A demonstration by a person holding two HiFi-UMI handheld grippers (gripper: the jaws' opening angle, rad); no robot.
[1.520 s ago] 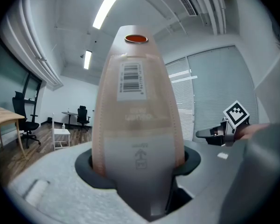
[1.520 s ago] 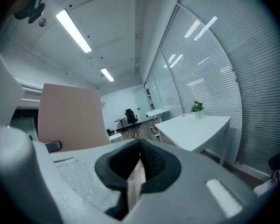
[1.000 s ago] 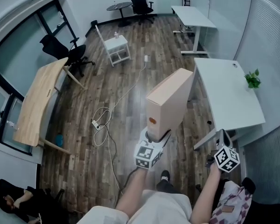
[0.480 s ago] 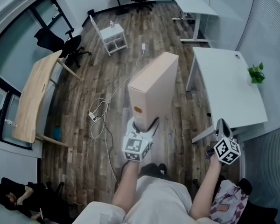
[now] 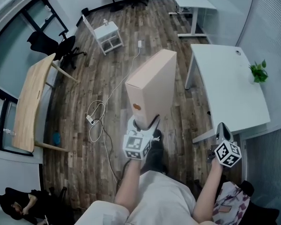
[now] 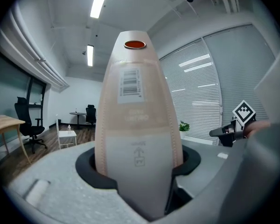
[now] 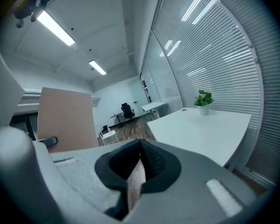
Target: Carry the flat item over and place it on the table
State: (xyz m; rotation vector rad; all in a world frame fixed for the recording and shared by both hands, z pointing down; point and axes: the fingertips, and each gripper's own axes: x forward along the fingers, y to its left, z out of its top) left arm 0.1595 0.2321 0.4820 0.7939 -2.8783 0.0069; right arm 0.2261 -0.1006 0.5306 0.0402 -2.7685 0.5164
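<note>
A flat tan cardboard box [image 5: 152, 88] stands on end above the wood floor, with my left gripper [image 5: 143, 127] shut on its lower edge. In the left gripper view the box [image 6: 135, 125] fills the space between the jaws, a barcode label and an orange dot on its narrow face. The white table [image 5: 229, 90] lies to the right of the box. My right gripper [image 5: 222, 132] hangs near that table's near corner, jaws together and empty. In the right gripper view the box [image 7: 65, 120] is at left and the table [image 7: 200, 129] ahead to the right.
A small potted plant [image 5: 258, 72] stands on the white table's right edge. A power strip with its cable [image 5: 96, 121] lies on the floor to the left. A wooden table [image 5: 30, 102], a white stool [image 5: 107, 34] and office chairs [image 5: 61, 48] stand further off.
The box and my left gripper have shifted left in the view while the white table has drawn a little nearer. The right gripper has stayed put.
</note>
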